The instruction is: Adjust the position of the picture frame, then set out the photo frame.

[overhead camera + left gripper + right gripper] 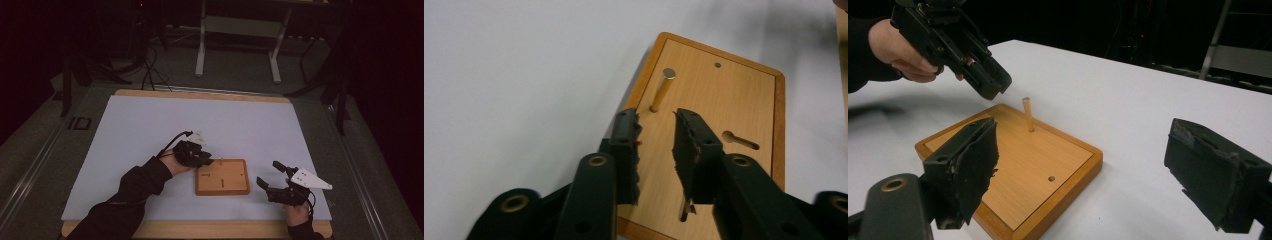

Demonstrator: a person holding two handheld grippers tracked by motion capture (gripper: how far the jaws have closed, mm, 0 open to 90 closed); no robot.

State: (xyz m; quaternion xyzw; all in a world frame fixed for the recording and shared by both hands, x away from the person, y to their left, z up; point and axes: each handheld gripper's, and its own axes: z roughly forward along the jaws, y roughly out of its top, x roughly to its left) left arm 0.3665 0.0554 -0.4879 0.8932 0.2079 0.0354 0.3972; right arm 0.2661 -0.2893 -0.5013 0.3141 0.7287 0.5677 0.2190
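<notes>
A wooden board lies on the white mat, right of centre near the front. A thin wooden peg stands upright in a hole at one corner of the board. My left gripper hovers just above and short of the peg, jaws a little apart with nothing between them. In the right gripper view the left gripper hangs above and left of the peg. My right gripper rests right of the board, jaws wide open and empty, facing the board.
The board has a small round hole and a keyhole slot. The white mat covers a wooden table. Behind the table stand a metal frame and cables on the dark floor.
</notes>
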